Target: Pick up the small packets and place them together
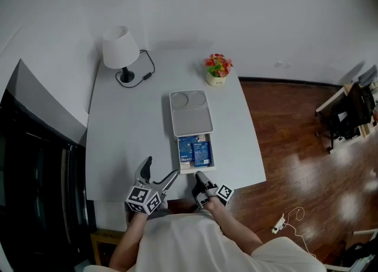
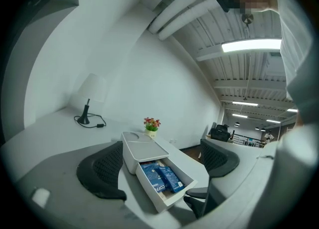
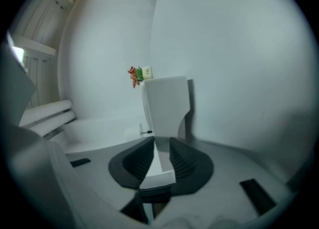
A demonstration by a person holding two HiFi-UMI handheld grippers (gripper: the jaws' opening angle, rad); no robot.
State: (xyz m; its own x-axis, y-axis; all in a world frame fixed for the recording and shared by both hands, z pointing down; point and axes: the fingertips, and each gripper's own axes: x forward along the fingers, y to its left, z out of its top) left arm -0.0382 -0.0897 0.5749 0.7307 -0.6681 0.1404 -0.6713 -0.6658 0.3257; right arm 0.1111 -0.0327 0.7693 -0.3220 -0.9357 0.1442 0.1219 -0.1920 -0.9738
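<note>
Table [image 1: 127,141]: pale, and wide enough that the work sits at its near edge, just in front of the person.
Box [image 1: 190,114]: white, lid shut, long side running away from the person. It stands mid-table, and its drawer comes out of the near end.
Drawer [image 1: 198,170]: pulled open toward the person, with its front wall at the table's near edge.
Left gripper [image 1: 161,167]: jaws spread wide with nothing between the pads. It sits just to the left of the drawer and apart from it.
Right gripper [image 1: 201,177]: jaws nearly together, pinching the drawer's thin front wall, which stands between the pads in the right gripper view.
Packets [image 1: 195,151]: two blue packets lie flat in the drawer, side by side and touching.
Long axis: both packets run lengthwise along the drawer, away from the person.
Direction from the grippers: the packets lie just past the right gripper's tips, deeper in the drawer. From the left gripper they are ahead and to its right, and in the left gripper view they sit framed between its jaws.
Nearer hand: the right gripper is closer but is busy with the drawer. The left gripper is free and near.
Likely need: the left gripper reaches in over the drawer's side wall, tips downward, and closes across a packet's short width.
</note>
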